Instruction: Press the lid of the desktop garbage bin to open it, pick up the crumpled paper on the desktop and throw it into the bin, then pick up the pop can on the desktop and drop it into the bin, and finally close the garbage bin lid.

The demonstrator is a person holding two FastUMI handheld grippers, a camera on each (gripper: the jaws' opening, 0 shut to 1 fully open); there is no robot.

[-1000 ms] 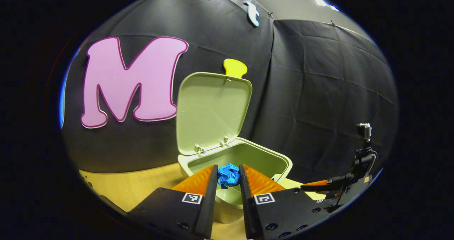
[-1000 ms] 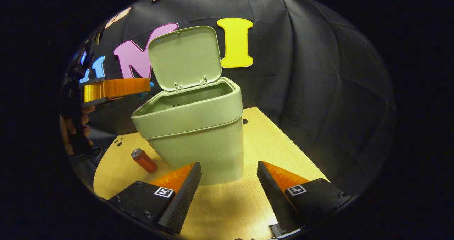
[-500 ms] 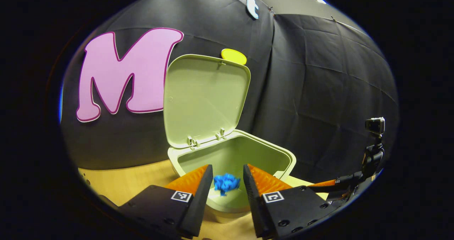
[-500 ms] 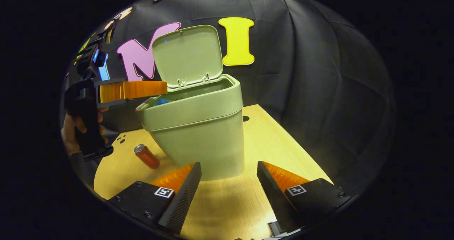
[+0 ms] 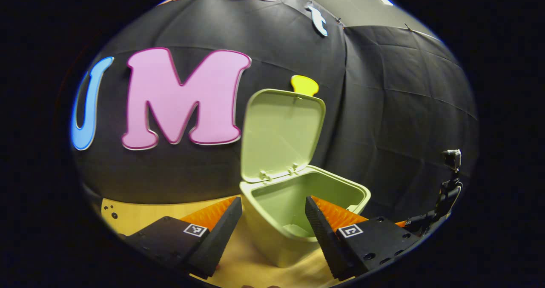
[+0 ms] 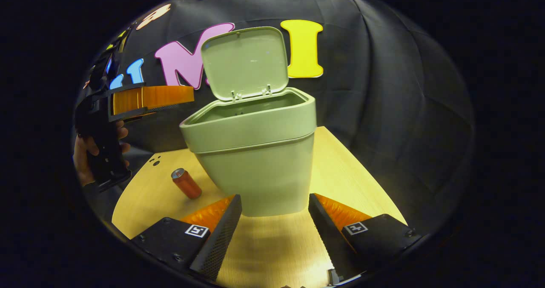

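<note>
Two grippers stand with their jaws spread wide and nothing between the fingers: the left gripper point(image 5: 272, 213) hangs raised by the near rim of the pale green plastic desktop bin point(image 5: 298, 220), seen in the right gripper view point(image 6: 189, 97) level with the rim and held by a hand point(image 6: 87, 152), while the right gripper point(image 6: 274, 207) sits low over the light wooden tabletop point(image 6: 349, 181) facing the bin's front wall point(image 6: 259, 169). Its hinged lid point(image 6: 245, 62) stands upright and open, the orange pop can point(image 6: 186, 183) stands tilted on the tabletop to the bin's left in the right gripper view, and the crumpled paper cannot be made out inside the bin.
</note>
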